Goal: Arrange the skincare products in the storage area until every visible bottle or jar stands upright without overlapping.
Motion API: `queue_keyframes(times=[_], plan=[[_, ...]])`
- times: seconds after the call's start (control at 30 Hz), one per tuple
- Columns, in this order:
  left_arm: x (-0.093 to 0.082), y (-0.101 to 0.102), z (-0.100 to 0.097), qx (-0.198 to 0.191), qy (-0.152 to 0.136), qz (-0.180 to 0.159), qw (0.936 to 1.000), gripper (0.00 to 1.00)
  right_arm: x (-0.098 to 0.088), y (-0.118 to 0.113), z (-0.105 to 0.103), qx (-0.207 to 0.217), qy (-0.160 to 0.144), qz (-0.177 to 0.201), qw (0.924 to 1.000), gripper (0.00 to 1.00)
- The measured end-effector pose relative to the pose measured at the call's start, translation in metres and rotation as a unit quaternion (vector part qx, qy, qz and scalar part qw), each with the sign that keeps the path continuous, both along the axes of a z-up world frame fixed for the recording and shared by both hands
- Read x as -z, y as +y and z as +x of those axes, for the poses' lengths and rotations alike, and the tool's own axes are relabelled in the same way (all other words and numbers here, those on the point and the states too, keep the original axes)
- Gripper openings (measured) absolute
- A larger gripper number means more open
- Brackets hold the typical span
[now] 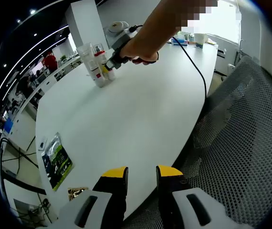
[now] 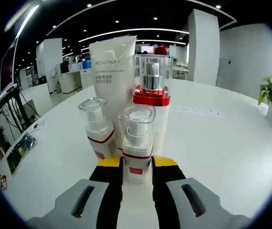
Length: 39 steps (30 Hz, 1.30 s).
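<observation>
The right gripper (image 2: 136, 167) is clamping the front bottle (image 2: 136, 143) low on its white body, jaws pressing both sides just under the red band. The bottle is standing upright on the table (image 2: 212, 143) at the front of the cluster. To its left a second small bottle (image 2: 96, 129) is standing close beside it; behind it the tall bottle (image 2: 151, 90) with the red collar and the white tube (image 2: 112, 76) are standing very near — whether any are touching I cannot tell.

These are looking like hard, glossy plastic with clear caps — light, stiff and slippery, so a low grip on the body is likely holding better than one on the cap, which could pop off. The narrow bases are making them tippy, and 3 neighbours are crowding the back and left.

Open room is lying to the right and toward the camera. In the left gripper view the cluster (image 1: 98, 67) is sitting well in from the table edge. The left gripper (image 1: 142, 174) is hanging past the near edge, jaws parted and holding nothing, beside a mesh chair (image 1: 241, 143).
</observation>
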<state>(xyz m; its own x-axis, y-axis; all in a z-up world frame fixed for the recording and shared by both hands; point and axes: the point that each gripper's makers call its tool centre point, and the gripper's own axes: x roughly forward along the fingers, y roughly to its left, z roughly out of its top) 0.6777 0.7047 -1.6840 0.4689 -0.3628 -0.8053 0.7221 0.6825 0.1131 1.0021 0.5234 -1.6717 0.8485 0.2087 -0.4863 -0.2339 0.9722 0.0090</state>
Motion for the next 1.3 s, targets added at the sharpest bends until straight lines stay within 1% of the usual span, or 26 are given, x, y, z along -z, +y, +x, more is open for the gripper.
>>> queue_keyframes(times=[0.07, 0.17, 0.23, 0.3, 0.37, 0.4, 0.47, 0.5, 0.53, 0.57, 0.63, 0.7, 0.77, 0.83, 0.87, 0.9, 0.93, 0.97, 1.0, 1.07, 1.1, 1.13, 1.17, 1.2, 1.23, 1.3], plan=[[0.0, 0.0, 0.0, 0.001, -0.002, 0.002, 1.0, 0.24, -0.002, -0.002, -0.002, 0.007, -0.003, 0.008, 0.9999, 0.27], [-0.001, 0.0, 0.001, 0.0, -0.003, 0.0, 1.0, 0.24, -0.003, -0.006, -0.004, 0.014, 0.002, 0.021, 0.9997, 0.32], [-0.001, 0.0, 0.001, 0.0, -0.002, 0.0, 1.0, 0.24, -0.002, -0.008, -0.012, 0.041, 0.024, 0.066, 0.9967, 0.36], [-0.001, 0.001, 0.001, -0.001, -0.004, 0.0, 1.0, 0.25, -0.01, -0.006, -0.017, 0.048, 0.016, 0.09, 0.9947, 0.4], [-0.002, 0.001, 0.002, -0.001, -0.006, 0.0, 1.0, 0.25, -0.014, -0.006, -0.03, 0.037, 0.014, 0.081, 0.9959, 0.42], [-0.003, 0.0, 0.002, -0.001, -0.007, -0.002, 1.0, 0.25, -0.014, -0.006, -0.035, 0.036, 0.018, 0.084, 0.9957, 0.44], [-0.004, 0.0, 0.002, 0.0, -0.01, -0.003, 0.9999, 0.25, -0.012, -0.003, -0.053, 0.043, 0.046, 0.116, 0.9912, 0.48], [-0.004, 0.0, 0.002, -0.001, -0.009, -0.004, 0.9999, 0.24, -0.012, 0.001, -0.067, 0.046, 0.07, 0.154, 0.9846, 0.46], [-0.004, -0.001, 0.002, -0.002, -0.006, -0.007, 1.0, 0.24, -0.014, 0.004, -0.076, 0.048, 0.083, 0.182, 0.9785, 0.42], [-0.004, -0.001, 0.002, -0.002, -0.006, -0.007, 1.0, 0.24, -0.018, 0.001, -0.084, 0.045, 0.078, 0.18, 0.9796, 0.36], [-0.005, -0.001, 0.002, -0.001, -0.01, -0.007, 0.9999, 0.24, -0.027, -0.001, -0.098, 0.028, 0.062, 0.16, 0.9848, 0.3], [-0.005, -0.002, 0.002, 0.0, -0.012, -0.01, 0.9999, 0.25, -0.038, 0.002, -0.112, 0.011, 0.049, 0.161, 0.9857, 0.34], [-0.007, -0.002, 0.003, 0.0, -0.015, -0.01, 0.9998, 0.25, -0.044, 0.004, -0.124, -0.003, 0.047, 0.159, 0.9862, 0.36], [-0.008, -0.003, 0.003, -0.002, -0.016, -0.014, 0.9998, 0.26, -0.051, 0.008, -0.141, -0.016, 0.049, 0.157, 0.9863, 0.34], [-0.007, -0.004, 0.003, -0.002, -0.013, -0.016, 0.9998, 0.27, -0.056, 0.014, -0.152, -0.032, 0.054, 0.164, 0.9845, 0.31], [-0.007, -0.004, 0.002, -0.004, -0.01, -0.019, 0.9998, 0.27, -0.058, 0.016, -0.156, -0.037, 0.055, 0.167, 0.9837, 0.29], [-0.008, -0.004, 0.003, -0.004, -0.012, -0.021, 0.9997, 0.28, -0.064, 0.02, -0.166, -0.046, 0.054, 0.165, 0.9837, 0.27], [-0.009, -0.005, 0.003, -0.003, -0.015, -0.022, 0.9996, 0.28, -0.066, 0.023, -0.174, -0.053, 0.054, 0.162, 0.9839, 0.29], [-0.01, -0.008, 0.002, 0.0, -0.014, -0.031, 0.9994, 0.29, -0.068, 0.027, -0.183, -0.068, 0.055, 0.149, 0.9849, 0.32], [-0.01, -0.014, 0.0, 0.005, -0.006, -0.047, 0.9989, 0.35, -0.07, 0.029, -0.197, -0.065, 0.052, 0.148, 0.9855, 0.37], [-0.01, -0.016, -0.001, 0.007, -0.003, -0.05, 0.9987, 0.37, -0.07, 0.031, -0.202, -0.069, 0.054, 0.151, 0.9847, 0.37], [-0.012, -0.019, -0.002, 0.017, 0.0, -0.06, 0.9981, 0.38, -0.069, 0.035, -0.21, -0.081, 0.063, 0.155, 0.9826, 0.37], [-0.012, -0.02, -0.003, 0.018, 0.003, -0.065, 0.9977, 0.38, -0.069, 0.037, -0.214, -0.087, 0.065, 0.157, 0.9816, 0.37], [-0.015, -0.024, -0.004, 0.014, 0.012, -0.085, 0.9962, 0.38, -0.07, 0.039, -0.218, -0.091, 0.065, 0.16, 0.9807, 0.38], [-0.019, -0.027, -0.004, 0.005, 0.026, -0.114, 0.9931, 0.38, -0.073, 0.043, -0.223, -0.102, 0.062, 0.162, 0.9796, 0.39], [-0.03, -0.029, 0.003, -0.018, 0.042, -0.168, 0.9847, 0.38, -0.082, 0.05, -0.23, -0.12, 0.054, 0.176, 0.9756, 0.39]])
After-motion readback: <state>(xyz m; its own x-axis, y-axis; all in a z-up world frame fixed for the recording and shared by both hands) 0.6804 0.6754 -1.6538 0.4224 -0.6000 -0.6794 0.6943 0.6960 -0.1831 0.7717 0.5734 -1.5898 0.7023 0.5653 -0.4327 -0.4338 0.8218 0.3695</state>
